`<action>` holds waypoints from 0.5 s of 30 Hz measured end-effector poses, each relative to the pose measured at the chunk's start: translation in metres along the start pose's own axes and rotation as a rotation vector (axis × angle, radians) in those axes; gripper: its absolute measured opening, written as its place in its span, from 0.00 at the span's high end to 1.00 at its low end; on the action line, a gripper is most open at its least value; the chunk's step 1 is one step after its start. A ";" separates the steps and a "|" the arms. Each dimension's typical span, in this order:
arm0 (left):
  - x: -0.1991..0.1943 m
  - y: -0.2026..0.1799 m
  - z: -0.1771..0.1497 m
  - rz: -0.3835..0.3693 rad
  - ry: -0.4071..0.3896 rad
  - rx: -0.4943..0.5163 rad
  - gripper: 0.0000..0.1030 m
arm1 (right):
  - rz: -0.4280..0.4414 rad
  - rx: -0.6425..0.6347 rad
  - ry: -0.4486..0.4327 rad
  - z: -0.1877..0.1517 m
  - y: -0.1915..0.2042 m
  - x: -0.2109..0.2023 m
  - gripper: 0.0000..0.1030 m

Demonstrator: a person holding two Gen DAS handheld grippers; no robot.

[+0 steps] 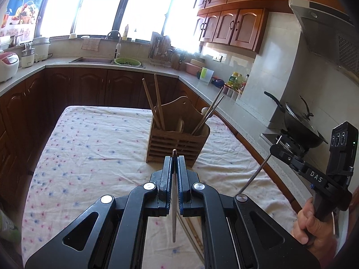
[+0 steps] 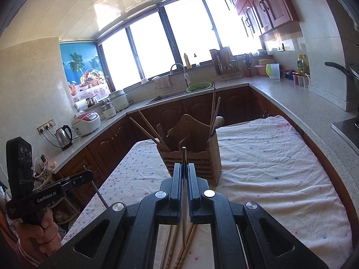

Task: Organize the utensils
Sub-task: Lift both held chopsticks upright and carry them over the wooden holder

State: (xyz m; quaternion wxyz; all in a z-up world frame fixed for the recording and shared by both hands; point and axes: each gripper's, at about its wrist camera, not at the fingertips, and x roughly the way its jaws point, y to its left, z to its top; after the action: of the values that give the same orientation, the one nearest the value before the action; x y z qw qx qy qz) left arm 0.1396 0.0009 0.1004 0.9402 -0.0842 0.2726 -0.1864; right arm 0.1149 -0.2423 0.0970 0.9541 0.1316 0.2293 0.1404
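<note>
Wooden holder (image 1: 178, 143) stands ahead of both hand-held grippers, each pinching a chopstick (image 1: 174, 201).

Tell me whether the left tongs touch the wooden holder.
Apart. The left wrist view shows the left tongs, shut on a chopstick, short of the wooden holder.

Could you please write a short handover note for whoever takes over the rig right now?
Left gripper: shut on a thin metal utensil, raised above the cloth, short of the holder.
Right gripper: shut on another thin metal utensil, also pointing at the holder.
Holder: upright on the cloth, already holding wooden chopsticks, metal chopsticks, a fork and a spoon.
Left to do: drop both held pieces in, then pick up the loose chopsticks lying on the cloth beneath the right gripper.
</note>
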 end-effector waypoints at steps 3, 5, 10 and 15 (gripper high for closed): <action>0.002 0.000 0.005 -0.001 -0.010 0.003 0.97 | 0.001 0.000 -0.005 0.003 -0.001 0.000 0.96; 0.003 -0.001 0.008 -0.002 -0.015 0.002 0.97 | 0.002 0.000 -0.007 0.005 -0.002 0.001 0.96; 0.006 -0.002 0.014 -0.002 -0.027 0.003 0.97 | 0.004 0.000 -0.016 0.010 -0.003 0.003 0.96; 0.009 -0.003 0.025 0.000 -0.048 -0.001 0.97 | 0.004 0.001 -0.031 0.020 -0.006 0.006 0.96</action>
State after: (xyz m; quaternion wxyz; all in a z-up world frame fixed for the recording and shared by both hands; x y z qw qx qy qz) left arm 0.1591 -0.0036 0.1176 0.9464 -0.0891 0.2498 -0.1841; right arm 0.1304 -0.2494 0.1100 0.9573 0.1346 0.2141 0.1399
